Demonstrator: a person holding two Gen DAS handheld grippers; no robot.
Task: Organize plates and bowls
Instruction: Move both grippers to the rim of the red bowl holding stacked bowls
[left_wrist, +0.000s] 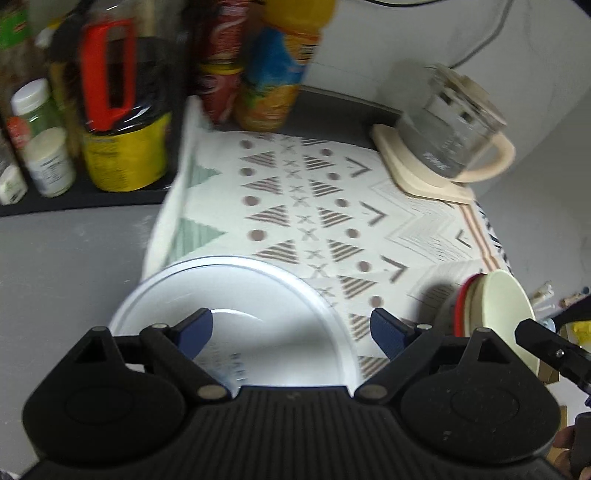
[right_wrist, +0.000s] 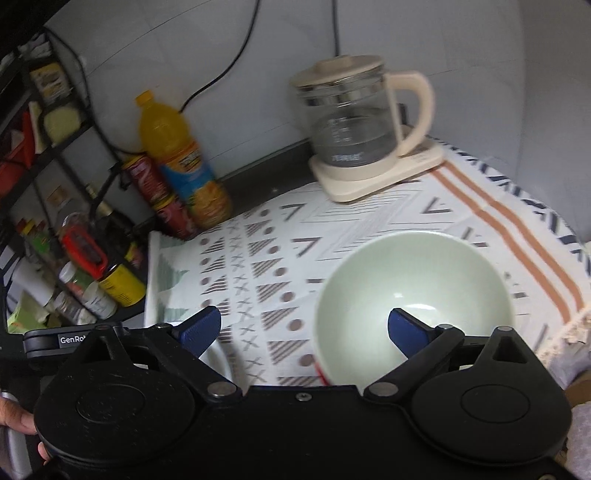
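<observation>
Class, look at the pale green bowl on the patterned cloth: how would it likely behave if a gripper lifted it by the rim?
The pale green bowl looks glazed and shiny, so probably slippery and rigid. Its depth suggests some weight, so a one-sided rim grip may let it tilt. It looks ceramic, likely breakable if dropped.

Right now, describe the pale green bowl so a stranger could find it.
Start at the patterned cloth with the glass kettle at its far corner. The pale green bowl sits on the cloth's near right side, before the right gripper. Unlike the flat white plate, it is deep.

Black ribbed left gripper (left_wrist: 291, 334), blue-padded jaws, silver pivot pins, right gripper (right_wrist: 303, 332) alike, white "GenRo" label
</observation>
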